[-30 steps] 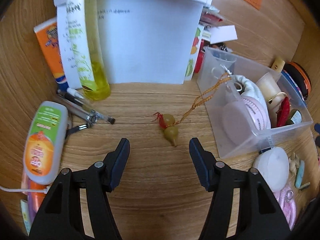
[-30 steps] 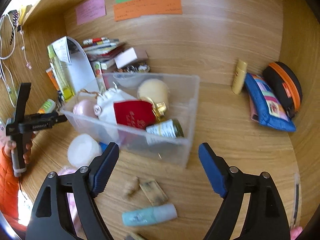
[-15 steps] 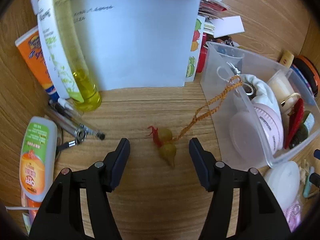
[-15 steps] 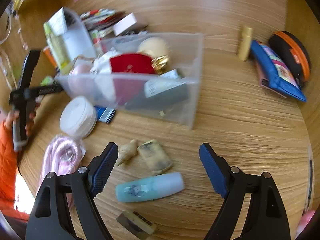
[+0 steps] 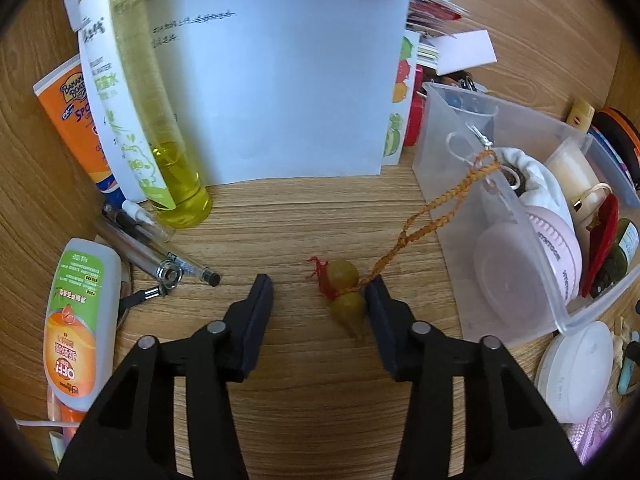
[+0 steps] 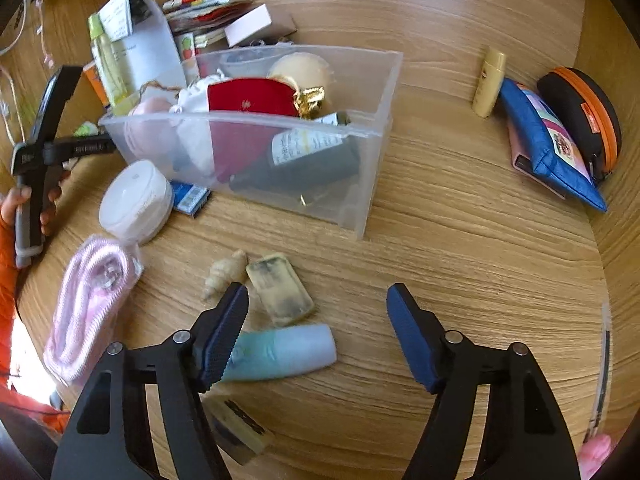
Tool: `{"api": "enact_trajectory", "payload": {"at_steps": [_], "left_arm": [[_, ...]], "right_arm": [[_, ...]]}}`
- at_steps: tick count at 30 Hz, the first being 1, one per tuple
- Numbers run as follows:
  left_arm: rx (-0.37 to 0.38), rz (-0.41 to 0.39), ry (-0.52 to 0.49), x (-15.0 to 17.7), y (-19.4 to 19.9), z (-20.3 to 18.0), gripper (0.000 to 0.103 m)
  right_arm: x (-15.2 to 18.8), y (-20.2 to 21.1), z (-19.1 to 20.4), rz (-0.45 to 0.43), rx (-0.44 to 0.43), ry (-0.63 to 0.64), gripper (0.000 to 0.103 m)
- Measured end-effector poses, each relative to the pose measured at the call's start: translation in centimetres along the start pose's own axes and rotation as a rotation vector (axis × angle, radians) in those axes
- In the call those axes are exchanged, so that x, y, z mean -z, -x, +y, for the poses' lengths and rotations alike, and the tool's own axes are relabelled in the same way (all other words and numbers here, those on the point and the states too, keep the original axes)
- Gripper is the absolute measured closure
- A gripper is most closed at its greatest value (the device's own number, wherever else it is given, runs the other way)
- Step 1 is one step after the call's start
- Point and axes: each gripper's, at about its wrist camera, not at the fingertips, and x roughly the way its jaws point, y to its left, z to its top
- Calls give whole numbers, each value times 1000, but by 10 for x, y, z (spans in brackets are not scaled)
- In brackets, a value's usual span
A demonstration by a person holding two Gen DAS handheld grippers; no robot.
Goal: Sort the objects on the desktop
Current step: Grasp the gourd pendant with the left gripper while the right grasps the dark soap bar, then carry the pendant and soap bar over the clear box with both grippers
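Note:
A small yellow-green gourd charm (image 5: pixel 347 293) lies on the wooden desk, its orange cord (image 5: pixel 442 204) running up over the rim of the clear plastic bin (image 5: pixel 516 208). My left gripper (image 5: pixel 319 300) is open, with the charm between the fingers, close to the right one. My right gripper (image 6: pixel 318 306) is open above a pale blue tube (image 6: pixel 282 352) and a worn yellowish block (image 6: pixel 280 290). The bin (image 6: pixel 360 184) holds a red pouch, a bottle, a white bag and a pink round case.
Left wrist view: yellow bottle (image 5: pixel 160 128), white paper stand (image 5: pixel 276 80), orange tube (image 5: pixel 68 112), OFF bottle (image 5: pixel 78 320), pens (image 5: pixel 160 256). Right wrist view: white round case (image 6: pixel 134 200), pink cable bundle (image 6: pixel 90 300), shell (image 6: pixel 224 272), blue pouch (image 6: pixel 548 144), black-orange case (image 6: pixel 580 116).
My left gripper has moved forward so the gourd charm now lies between its fingers. My right gripper has dropped toward the blue tube and block in front of the bin.

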Motion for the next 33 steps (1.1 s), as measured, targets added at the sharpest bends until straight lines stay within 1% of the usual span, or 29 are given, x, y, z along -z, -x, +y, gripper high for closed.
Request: {"api": "enact_trajectory", "payload": {"at_steps": [3,6,8,11,13,14,16,19,23,28,33], "left_arm": [[-6,-1,3,0,1,1,63],[-12,-3,4,0,1,2,69],[-10,-4,6,-1,1,3,75],[-4,-5,3,-2,0,3,83],[-3,-5,-5,-3,0,2,86],[-2,-5,-9,-3,1,1,86],[-1,-5,-13,-3,1,0,87],[2,-9,-8,-1,4,0,87],[-15,-41,4,4,17,-1,87],[20,-88,36,8,40,-2,87],[57,-145,43,1,68,-8,87]], "right_arm": [[-1,-5,5,15,-1,38,36],[-5,-9,11,20,-12,71,47],[-8,-9,14,18,-21,87,52],[-9,-9,15,15,-40,93,61],[-10,-8,15,13,-47,92,68],[-10,-7,15,12,-51,92,70],[-9,-6,13,9,-47,87,77],[-8,-5,8,7,-45,70,78],[-4,-3,0,2,-39,31,80],[-6,6,-11,-24,-35,-20,80],[-9,14,-8,-57,-35,-22,80]]}}
